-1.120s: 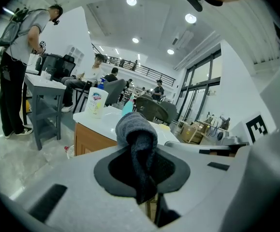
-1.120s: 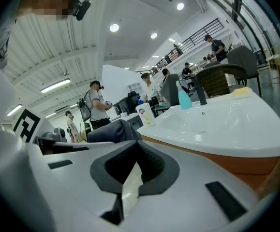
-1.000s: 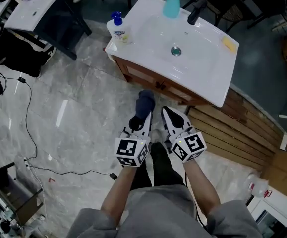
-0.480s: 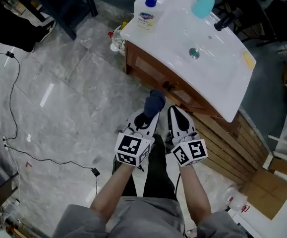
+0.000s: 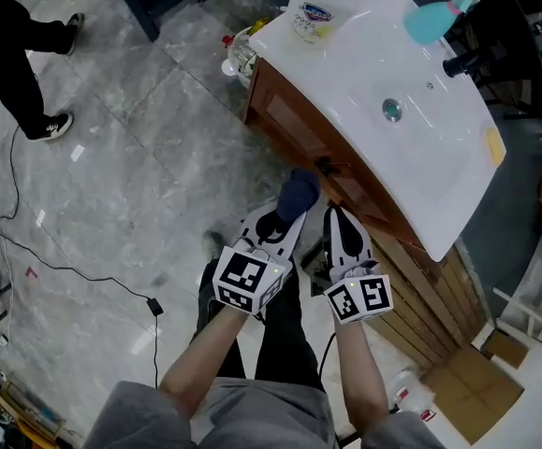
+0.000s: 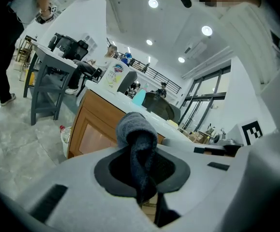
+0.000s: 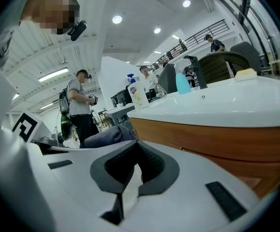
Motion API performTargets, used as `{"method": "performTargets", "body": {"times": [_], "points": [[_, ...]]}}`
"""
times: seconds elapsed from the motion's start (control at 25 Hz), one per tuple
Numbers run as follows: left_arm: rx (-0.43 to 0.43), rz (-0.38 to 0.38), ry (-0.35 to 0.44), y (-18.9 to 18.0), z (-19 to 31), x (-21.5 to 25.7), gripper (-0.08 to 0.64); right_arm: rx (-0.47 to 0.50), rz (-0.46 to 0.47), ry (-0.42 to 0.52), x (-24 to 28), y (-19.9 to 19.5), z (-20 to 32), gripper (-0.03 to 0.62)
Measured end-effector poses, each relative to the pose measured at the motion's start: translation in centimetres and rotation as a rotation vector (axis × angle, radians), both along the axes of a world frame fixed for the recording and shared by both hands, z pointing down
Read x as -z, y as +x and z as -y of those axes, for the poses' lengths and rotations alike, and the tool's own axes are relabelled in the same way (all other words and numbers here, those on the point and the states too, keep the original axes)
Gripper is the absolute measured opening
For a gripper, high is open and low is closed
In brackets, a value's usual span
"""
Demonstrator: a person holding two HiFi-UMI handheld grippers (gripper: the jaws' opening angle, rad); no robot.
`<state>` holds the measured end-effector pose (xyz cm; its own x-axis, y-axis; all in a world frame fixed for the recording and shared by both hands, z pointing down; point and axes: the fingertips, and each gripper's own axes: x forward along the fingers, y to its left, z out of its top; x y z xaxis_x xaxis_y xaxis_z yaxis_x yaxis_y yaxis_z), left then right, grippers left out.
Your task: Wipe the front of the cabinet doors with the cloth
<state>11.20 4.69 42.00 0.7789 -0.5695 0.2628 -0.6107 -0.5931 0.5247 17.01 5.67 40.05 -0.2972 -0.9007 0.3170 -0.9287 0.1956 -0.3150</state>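
Note:
A dark blue cloth (image 5: 299,193) sticks up from my left gripper (image 5: 285,215), which is shut on it just in front of the wooden cabinet front (image 5: 289,124). In the left gripper view the cloth (image 6: 136,134) bulges above the jaws, with the cabinet door (image 6: 89,129) beyond and apart from it. My right gripper (image 5: 335,218) is beside the left one, shut with nothing in it. The right gripper view looks along the wooden front (image 7: 217,139) under the white sink top (image 7: 236,100), and the cloth (image 7: 106,135) lies to its left.
On the sink top (image 5: 411,166) stand a soap pump bottle (image 5: 313,12), a teal bottle (image 5: 430,21), a black tap (image 5: 462,62) and a yellow bar (image 5: 492,145). Bottles (image 5: 238,59) sit on the floor by the cabinet's left end. A cable (image 5: 65,269) crosses the floor; a person's legs (image 5: 18,64) are far left.
The head view has swung, so the cabinet sits further right and its wooden front shows more. Both grippers stay close together, slightly nearer the cabinet. The cloth stays held.

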Motion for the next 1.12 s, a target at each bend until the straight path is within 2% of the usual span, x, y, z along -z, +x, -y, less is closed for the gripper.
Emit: {"method": "performTargets", "body": {"times": [0.2,0.32,0.68,1.12], "points": [[0.02,-0.06,-0.014,1.4,0.9,-0.9,0.052,0.001,0.001,0.014,-0.5,0.7,0.8,0.011],[0.04,-0.123,-0.039,2.4,1.5,-1.8,0.052,0.008,-0.001,0.016,-1.3,1.0,1.0,0.011],[0.094,-0.253,-0.112,4.2,3.7,-6.1,0.051,-0.007,0.012,-0.024,-5.0,2.1,0.8,0.011],[0.106,-0.308,-0.142,7.3,5.6,-9.1,0.051,-0.027,0.006,-0.034,-7.5,4.3,1.7,0.011]]}}
